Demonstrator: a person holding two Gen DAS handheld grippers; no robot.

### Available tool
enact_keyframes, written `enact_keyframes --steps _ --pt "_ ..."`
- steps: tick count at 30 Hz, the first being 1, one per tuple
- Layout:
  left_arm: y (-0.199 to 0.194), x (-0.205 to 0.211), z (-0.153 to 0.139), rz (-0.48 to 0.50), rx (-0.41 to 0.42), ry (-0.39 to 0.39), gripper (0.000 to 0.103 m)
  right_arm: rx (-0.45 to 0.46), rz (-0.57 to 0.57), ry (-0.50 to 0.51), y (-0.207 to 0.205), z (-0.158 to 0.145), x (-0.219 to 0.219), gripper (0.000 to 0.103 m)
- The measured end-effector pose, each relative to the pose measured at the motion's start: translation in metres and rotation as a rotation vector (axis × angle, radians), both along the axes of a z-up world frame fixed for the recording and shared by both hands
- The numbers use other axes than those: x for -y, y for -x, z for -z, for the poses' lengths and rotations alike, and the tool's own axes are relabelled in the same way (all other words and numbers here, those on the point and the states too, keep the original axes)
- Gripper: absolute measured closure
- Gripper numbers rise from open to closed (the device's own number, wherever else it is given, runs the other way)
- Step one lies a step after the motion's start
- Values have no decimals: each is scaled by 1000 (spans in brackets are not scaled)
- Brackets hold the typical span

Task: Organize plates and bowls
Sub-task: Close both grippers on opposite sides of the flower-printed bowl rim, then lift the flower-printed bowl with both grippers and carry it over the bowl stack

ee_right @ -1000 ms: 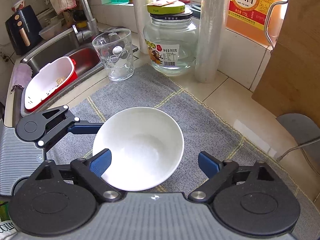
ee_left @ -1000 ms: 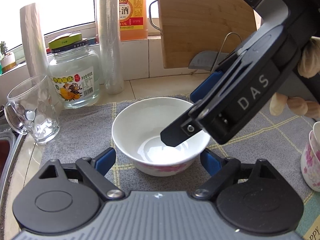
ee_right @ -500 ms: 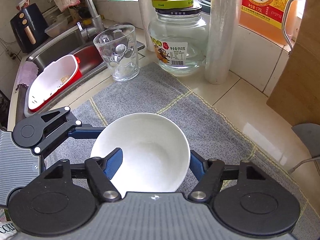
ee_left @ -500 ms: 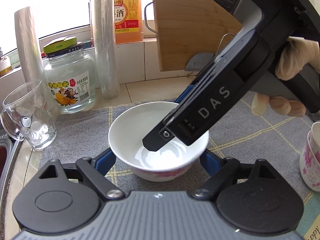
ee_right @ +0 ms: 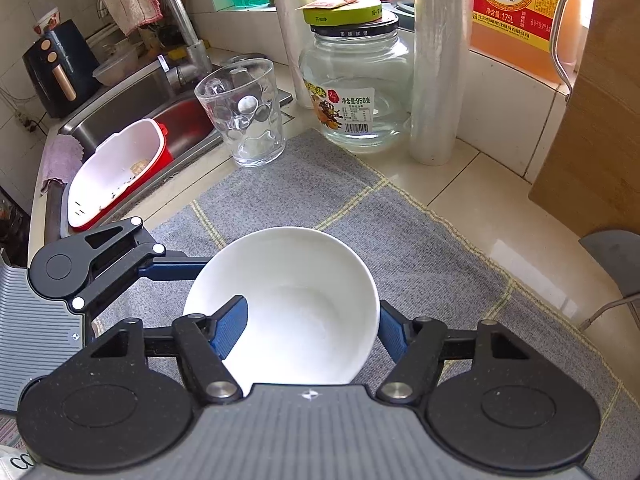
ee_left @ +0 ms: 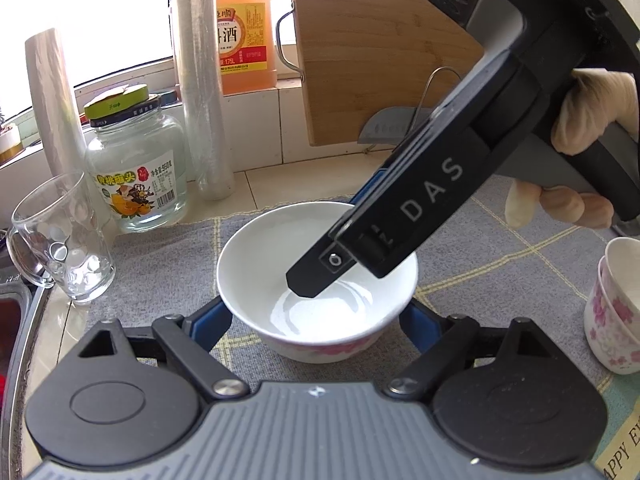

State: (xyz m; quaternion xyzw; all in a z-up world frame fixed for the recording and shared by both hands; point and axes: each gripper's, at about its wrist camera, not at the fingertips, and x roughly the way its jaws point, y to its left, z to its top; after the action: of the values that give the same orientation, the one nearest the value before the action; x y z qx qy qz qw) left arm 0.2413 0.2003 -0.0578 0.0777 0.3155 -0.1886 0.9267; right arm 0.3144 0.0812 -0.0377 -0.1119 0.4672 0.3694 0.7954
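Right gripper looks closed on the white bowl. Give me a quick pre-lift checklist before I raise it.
1. Right gripper pinches the bowl wall, one finger inside, one outside: ok.
2. Left gripper off the bowl: not ok, its open fingers flank it; contact cannot tell.
3. Bowl empty: ok.
4. Glass mug and jar apart from the bowl: ok.
5. Stacked floral bowls free on top: ok.
6. Grip firmness: cannot tell.
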Motion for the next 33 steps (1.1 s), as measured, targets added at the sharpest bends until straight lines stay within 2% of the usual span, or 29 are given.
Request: enact_keyframes --steps 17,33 --pt "50 22 -35 62 -4 -18 13 39 19 -56 61 -37 32 29" --pt "94 60 -50 184 -7 -30 13 61 97 -67 123 -49 82 29"
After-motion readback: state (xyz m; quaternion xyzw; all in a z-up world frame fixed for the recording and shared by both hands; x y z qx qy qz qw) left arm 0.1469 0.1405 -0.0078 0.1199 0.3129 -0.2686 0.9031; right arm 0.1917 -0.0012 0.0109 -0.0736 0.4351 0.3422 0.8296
